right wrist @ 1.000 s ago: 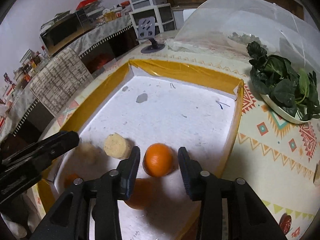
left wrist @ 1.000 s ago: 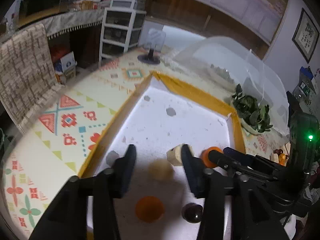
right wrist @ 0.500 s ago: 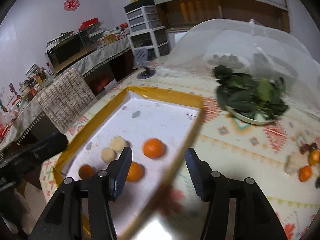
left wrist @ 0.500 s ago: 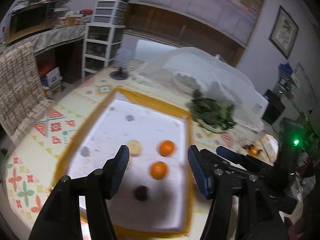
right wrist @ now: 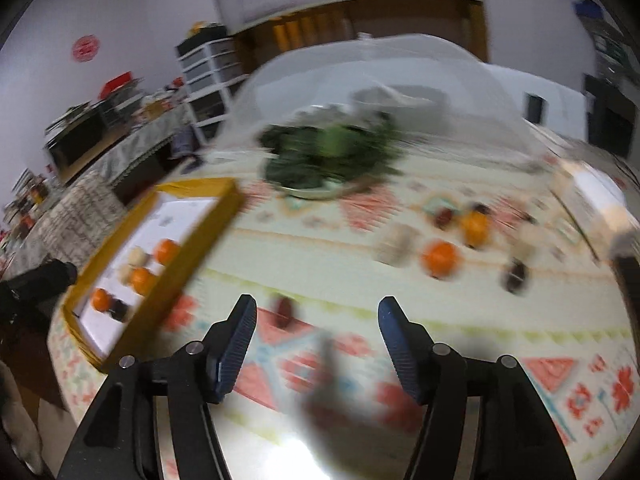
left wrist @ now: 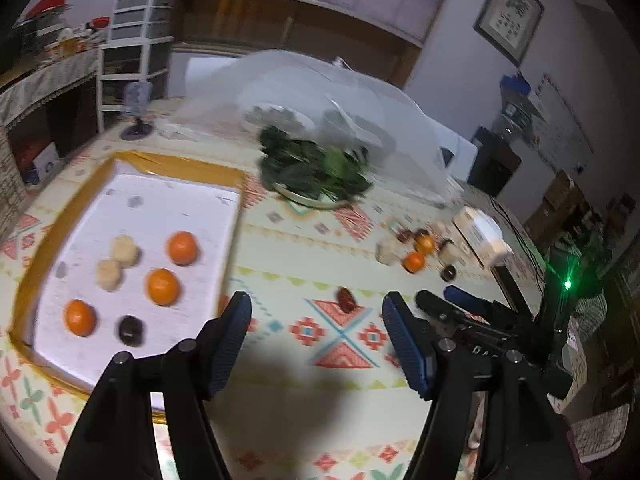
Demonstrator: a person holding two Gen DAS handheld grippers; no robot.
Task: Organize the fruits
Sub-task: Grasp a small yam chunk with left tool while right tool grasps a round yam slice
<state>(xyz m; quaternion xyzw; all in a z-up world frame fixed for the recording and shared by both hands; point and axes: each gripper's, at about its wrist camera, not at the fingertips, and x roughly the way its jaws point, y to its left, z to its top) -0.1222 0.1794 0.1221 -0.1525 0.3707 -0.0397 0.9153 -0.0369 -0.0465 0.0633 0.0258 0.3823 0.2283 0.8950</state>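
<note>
Tray (left wrist: 230,240) at 9 o'clock: three oranges (left wrist: 162,286), two pale lumps (left wrist: 109,275), one dark fruit (left wrist: 130,330). Loose cluster on tablecloth (left wrist: 288,240) at 2 o'clock: two oranges (left wrist: 414,261), rest blurred. One red fruit (left wrist: 346,299) lone at centre. Left gripper (left wrist: 316,340), right gripper (right wrist: 316,340): jaws spread, just been opening, nothing between.

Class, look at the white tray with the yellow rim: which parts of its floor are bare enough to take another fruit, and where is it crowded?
The tray is bare across its far half, between the far rim and the farthest orange. It is crowded in the near half, where three oranges, two pale pieces and a dark fruit sit.
</note>
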